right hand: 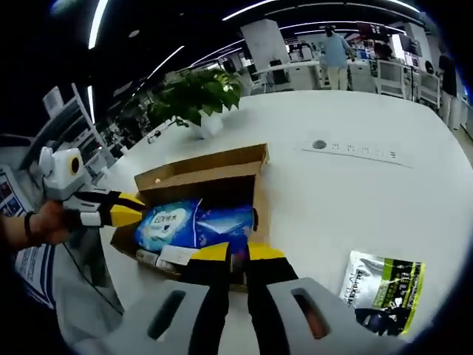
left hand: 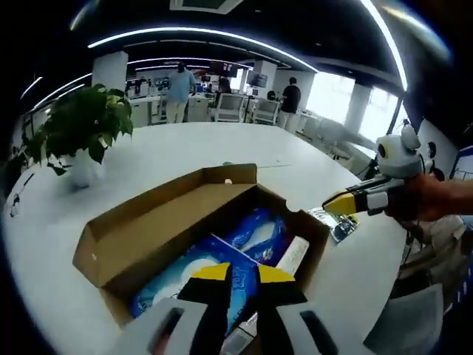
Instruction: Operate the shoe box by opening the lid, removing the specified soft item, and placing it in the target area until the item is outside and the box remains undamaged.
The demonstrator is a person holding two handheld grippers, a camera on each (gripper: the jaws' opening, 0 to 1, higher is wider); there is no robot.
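The cardboard shoe box lies open on the white table, its lid folded back. Inside it sits a soft blue-and-white package, with a white roll beside it. My left gripper hovers just over the box's near edge, its yellow-tipped jaws close together and holding nothing. In the right gripper view the box and package lie right ahead of my right gripper, also shut and empty. The left gripper enters from the left there, held by a hand; the right gripper hangs by the box's right corner.
A potted plant stands on the table behind the box. A green-and-white pouch lies flat on the table to the right. People stand at desks far behind. A chair is at the table's edge.
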